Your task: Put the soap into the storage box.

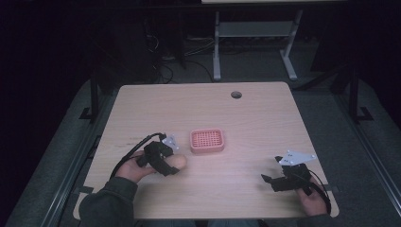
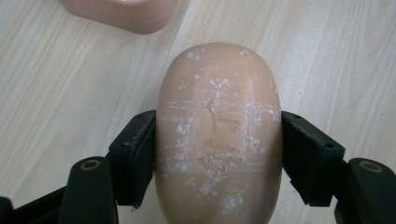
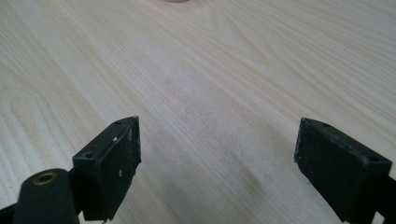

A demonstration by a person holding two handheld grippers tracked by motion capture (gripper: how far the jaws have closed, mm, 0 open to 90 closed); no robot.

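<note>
The high view looks forward and down from the person's side, taking in the whole table [image 1: 265,123] and the floor beyond. The left gripper view sits close above the wood, looking along its tool [image 2: 218,154] at the soap bar [image 2: 218,135], with the pink soap dish [image 2: 119,14] at its top edge; the high view shares both. The right gripper view faces low across bare wood between its parted jaws

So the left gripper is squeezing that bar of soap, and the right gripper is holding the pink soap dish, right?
Not quite. The left gripper does clamp the soap bar, but the right gripper holds nothing: the right gripper view shows its jaws wide apart over bare table. In the high view the pink soap dish sits alone mid-table.
</note>
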